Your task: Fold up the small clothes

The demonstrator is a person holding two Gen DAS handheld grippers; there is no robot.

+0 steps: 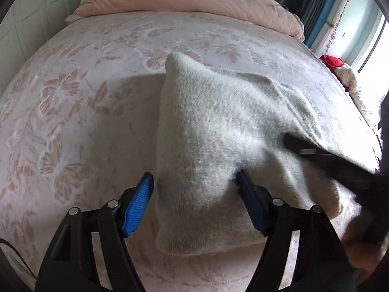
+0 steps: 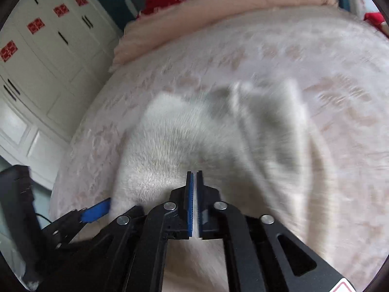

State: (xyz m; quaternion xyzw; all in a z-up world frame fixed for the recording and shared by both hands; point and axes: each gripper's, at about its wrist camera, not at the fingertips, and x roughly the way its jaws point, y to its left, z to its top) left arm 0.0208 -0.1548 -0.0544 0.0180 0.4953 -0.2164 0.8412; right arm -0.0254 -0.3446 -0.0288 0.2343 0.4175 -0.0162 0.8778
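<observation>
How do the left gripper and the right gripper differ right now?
The left gripper is open, its blue pads spread wide either side of the fuzzy white garment; the right gripper is shut, with a thin strip of that garment between its pads. The left wrist view is sharp, while the right wrist view is motion-blurred. Both have black frames, blue ribbed pads, and work over the floral bedspread.

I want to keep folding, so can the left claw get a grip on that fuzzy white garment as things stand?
Probably yes. The left claw is open with the fuzzy white garment already lying between its fingers, nothing blocking. The right claw is shut on the same garment.
</observation>
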